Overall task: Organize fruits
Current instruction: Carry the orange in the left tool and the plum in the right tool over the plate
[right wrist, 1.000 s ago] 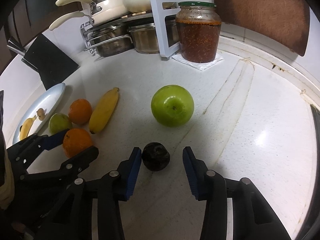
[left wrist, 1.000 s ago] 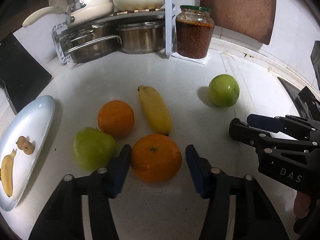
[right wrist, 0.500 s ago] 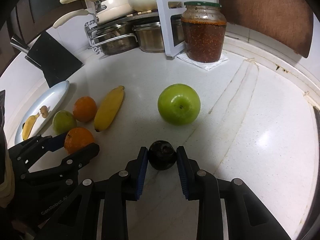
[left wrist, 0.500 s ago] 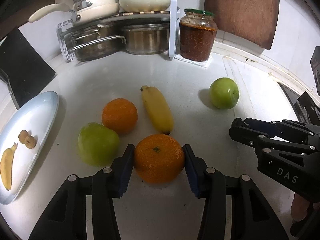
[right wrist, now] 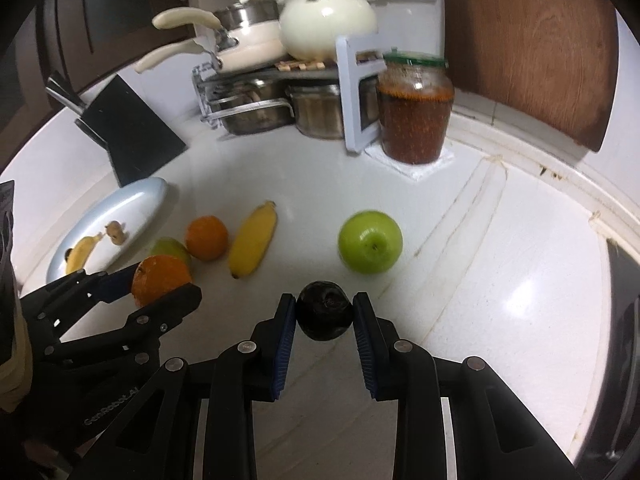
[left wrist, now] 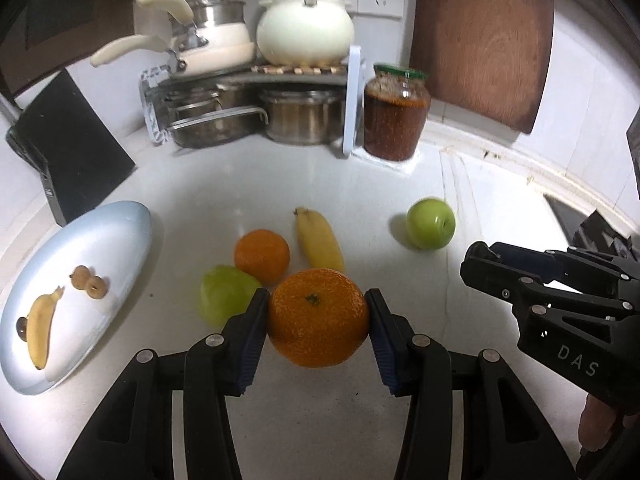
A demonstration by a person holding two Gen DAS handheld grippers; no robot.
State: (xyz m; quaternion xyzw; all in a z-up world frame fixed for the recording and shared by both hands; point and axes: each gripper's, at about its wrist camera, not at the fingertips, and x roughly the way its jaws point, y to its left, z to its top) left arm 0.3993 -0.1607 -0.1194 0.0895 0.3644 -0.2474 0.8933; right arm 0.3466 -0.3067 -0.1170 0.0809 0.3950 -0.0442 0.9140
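Observation:
My left gripper [left wrist: 316, 322] is shut on a large orange [left wrist: 318, 316] and holds it above the white counter. Behind it lie a second orange [left wrist: 262, 255], a pale green apple [left wrist: 224, 294] and a banana [left wrist: 320, 240]. A round green apple [left wrist: 431, 223] sits apart to the right. My right gripper [right wrist: 325, 318] is shut on a small dark fruit [right wrist: 325, 315] and holds it off the counter. The green apple [right wrist: 370, 247] is just beyond it. The blue plate [left wrist: 100, 248] at the left holds a small banana [left wrist: 40, 330] and small brown fruits [left wrist: 89, 283].
A pot rack [left wrist: 248, 116] with steel pots and a white pot stands at the back. A glass jar [left wrist: 394, 114] of red paste is beside it. A black knife block [left wrist: 68, 148] is at the back left. A wooden board [left wrist: 484, 36] leans on the wall.
Both grippers closed, the left on the large orange and the right on the dark fruit. Both have since lifted their fruit off the counter.

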